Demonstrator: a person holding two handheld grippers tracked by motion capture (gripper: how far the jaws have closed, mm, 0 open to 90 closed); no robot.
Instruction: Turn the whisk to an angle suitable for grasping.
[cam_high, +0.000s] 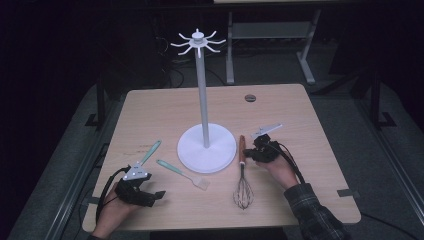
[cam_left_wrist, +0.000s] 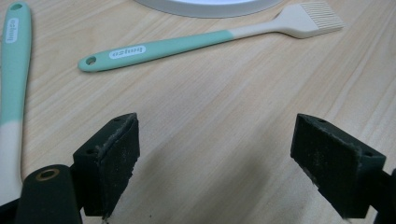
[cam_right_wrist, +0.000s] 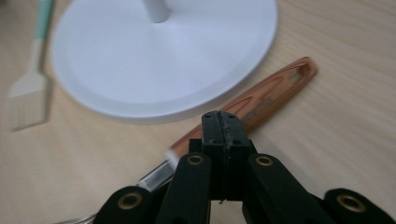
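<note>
Tabletop (cam_high: 150, 107): pale wood, rounded corners, a small dark round cap near its far edge at about 1 o'clock from the centre.
Stand (cam_high: 206, 148): white, round flat base near the middle of the tabletop, one upright pole, a ring of curved hooks at the top.
Whisk (cam_high: 242, 172): lies flat at 3 to 4 o'clock of the stand's base — brown wooden handle toward the far side, wire loops toward the near edge; in the right gripper view the handle (cam_right_wrist: 261, 100) runs just beside the base rim.
Right gripper (cam_high: 256, 152): at 3 o'clock of the stand, just to the right of the whisk handle; its own view shows both black jaws pressed together with nothing between them, their tip low over the handle. Whether they touch the wood cannot be told.
Left gripper (cam_high: 161, 194): near the front left corner, at about 7 o'clock from the stand; jaws spread wide over bare wood (cam_left_wrist: 215, 158), pinching nothing.
Brush (cam_high: 182, 173): mint-green handle, cream bristled head, flat at 7 o'clock of the base, head toward the near edge — ahead of the left gripper, well clear of it (cam_left_wrist: 210, 37).
Second green-handled tool (cam_high: 150, 152): lies to the left of the brush, its lower end hidden under the left gripper's plate.
</note>
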